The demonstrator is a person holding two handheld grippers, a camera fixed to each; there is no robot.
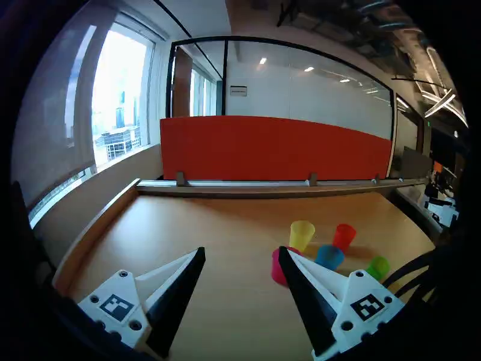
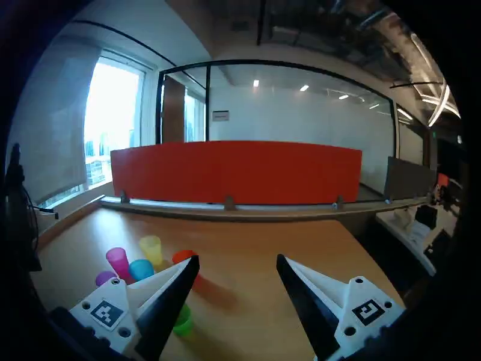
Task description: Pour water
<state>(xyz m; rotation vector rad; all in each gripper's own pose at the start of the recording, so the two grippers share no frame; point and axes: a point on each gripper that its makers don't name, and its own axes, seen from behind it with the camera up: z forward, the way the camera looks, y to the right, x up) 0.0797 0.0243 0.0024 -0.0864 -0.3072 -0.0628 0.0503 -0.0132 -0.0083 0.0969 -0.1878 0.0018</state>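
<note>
1. Wooden desk (image 1: 198,240): we see a yellow cup (image 1: 301,234), red cup (image 1: 344,236), blue cup (image 1: 329,256), pink cup (image 1: 276,268) and green cup (image 1: 378,267) clustered together.
2. Our left gripper (image 1: 241,250) gapes wide and empty, with the cups beside its right finger.
3. Our right gripper (image 2: 237,258) is spread wide too, gripping nothing, with the cups by its left finger.

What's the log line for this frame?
left gripper: open, empty | right gripper: open, empty | cups: grouped on desk, none gripped | pour: not started
</note>
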